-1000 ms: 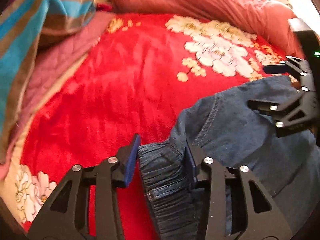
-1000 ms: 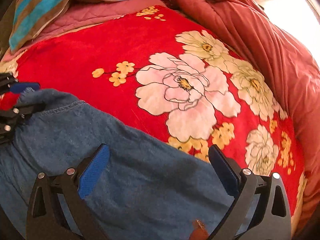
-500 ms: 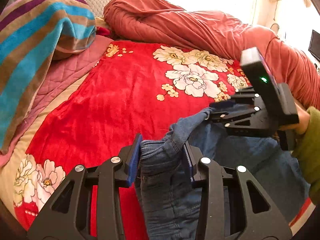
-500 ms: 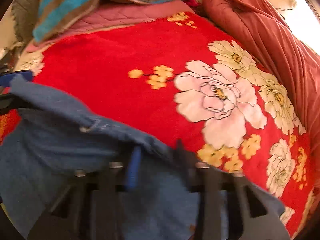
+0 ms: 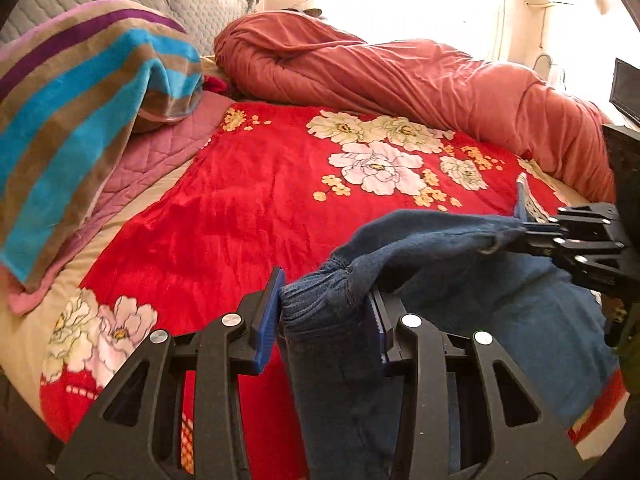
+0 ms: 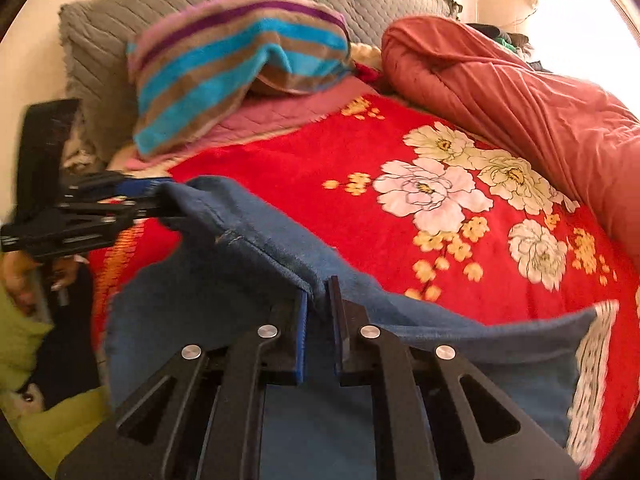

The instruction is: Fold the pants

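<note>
The left gripper [image 5: 324,316] is clamped on the gathered elastic end of the blue pants [image 5: 500,320], and the right gripper [image 6: 318,320] is pinched tight on a fold of their upper edge. The pants hang stretched between the two, raised over the red floral blanket [image 5: 240,208]. A striped towel [image 6: 224,64] and a rust-red quilt [image 5: 400,76] lie at the far side of the bed.
</note>
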`<state>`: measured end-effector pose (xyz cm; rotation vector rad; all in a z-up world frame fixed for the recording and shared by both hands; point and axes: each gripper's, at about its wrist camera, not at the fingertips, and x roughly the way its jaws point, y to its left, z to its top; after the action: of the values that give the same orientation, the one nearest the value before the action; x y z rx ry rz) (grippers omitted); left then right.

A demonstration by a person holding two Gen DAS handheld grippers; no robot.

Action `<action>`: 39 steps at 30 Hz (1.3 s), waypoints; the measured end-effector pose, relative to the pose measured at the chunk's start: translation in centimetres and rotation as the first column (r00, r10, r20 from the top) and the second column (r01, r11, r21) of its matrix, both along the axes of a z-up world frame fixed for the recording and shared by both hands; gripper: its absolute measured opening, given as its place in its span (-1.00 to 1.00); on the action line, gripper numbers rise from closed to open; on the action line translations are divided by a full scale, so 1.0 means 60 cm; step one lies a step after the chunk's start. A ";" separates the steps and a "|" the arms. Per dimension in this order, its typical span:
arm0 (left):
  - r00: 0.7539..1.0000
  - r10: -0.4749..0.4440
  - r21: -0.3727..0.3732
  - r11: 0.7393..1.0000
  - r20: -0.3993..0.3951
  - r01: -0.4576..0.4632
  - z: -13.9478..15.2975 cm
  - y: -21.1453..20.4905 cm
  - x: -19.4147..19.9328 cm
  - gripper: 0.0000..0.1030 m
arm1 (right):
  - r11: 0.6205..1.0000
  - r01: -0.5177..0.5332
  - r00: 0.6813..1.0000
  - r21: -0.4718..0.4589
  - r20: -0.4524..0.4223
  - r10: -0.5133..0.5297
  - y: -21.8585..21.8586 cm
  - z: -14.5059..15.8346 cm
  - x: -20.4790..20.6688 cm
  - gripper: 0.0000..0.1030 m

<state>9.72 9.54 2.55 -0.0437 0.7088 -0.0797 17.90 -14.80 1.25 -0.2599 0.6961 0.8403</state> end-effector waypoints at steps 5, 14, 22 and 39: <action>1.000 -0.025 -0.003 1.000 -0.005 0.025 -0.001 -0.012 -0.052 -0.43 | 0.999 -0.022 0.999 0.042 -0.028 0.023 -0.023 0.002 -0.080 -0.87; 0.998 -0.052 -0.034 0.998 -0.046 0.050 -0.016 -0.011 -0.125 -0.43 | 0.995 -0.096 0.993 0.026 -0.063 0.098 -0.027 -0.018 -0.202 -0.87; 0.986 -0.048 -0.039 0.998 -0.160 0.042 -0.061 -0.007 -0.156 -0.33 | 0.987 -0.155 0.982 -0.051 -0.115 0.148 -0.004 -0.069 -0.260 -0.86; 0.992 -0.080 -0.106 0.992 -0.094 0.070 0.010 -0.049 -0.184 -0.24 | 0.986 -0.146 0.977 -0.078 -0.168 0.131 -0.009 -0.103 -0.269 -0.81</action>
<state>-1.31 6.57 3.17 -0.1201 0.8038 -0.1867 1.76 -15.33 -4.95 -0.3264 0.8768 0.9724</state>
